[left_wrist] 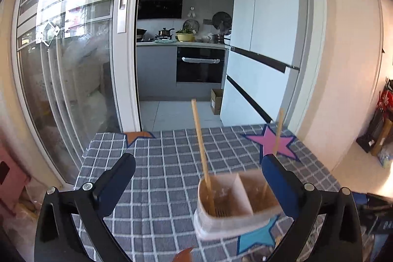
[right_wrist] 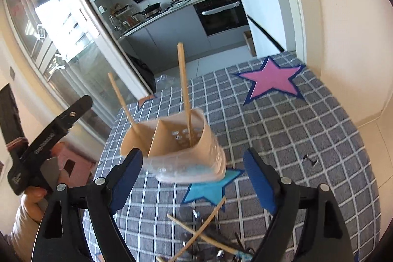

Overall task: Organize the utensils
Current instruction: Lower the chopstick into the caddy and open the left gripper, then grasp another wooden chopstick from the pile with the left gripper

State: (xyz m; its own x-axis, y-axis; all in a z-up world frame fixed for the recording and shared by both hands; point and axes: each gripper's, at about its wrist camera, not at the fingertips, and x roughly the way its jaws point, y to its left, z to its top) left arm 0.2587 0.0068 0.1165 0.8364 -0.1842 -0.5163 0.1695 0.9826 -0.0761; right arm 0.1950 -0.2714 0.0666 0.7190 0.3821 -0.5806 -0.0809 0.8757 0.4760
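Observation:
A beige two-compartment utensil holder (left_wrist: 235, 203) stands upright on the checked tablecloth (left_wrist: 167, 163), over a blue star patch (right_wrist: 211, 188). One wooden chopstick (left_wrist: 201, 146) stands in one compartment and a second chopstick (left_wrist: 278, 136) in the other. My left gripper (left_wrist: 199, 160) is open, with the holder low between its fingers, close to the right finger (left_wrist: 280, 186). My right gripper (right_wrist: 192, 156) is open just in front of the holder (right_wrist: 176, 146), its pads not pressing on it. Loose chopsticks and dark metal utensils (right_wrist: 201, 232) lie in a pile under it.
A pink star patch (right_wrist: 272, 80) marks the far right of the cloth. A person's hand (right_wrist: 29, 203) holds the left gripper's body (right_wrist: 46, 136) at the left. A pink stool (right_wrist: 73, 161) stands beside the table. Beyond the far edge are a glass sliding door (left_wrist: 73, 65) and a kitchen.

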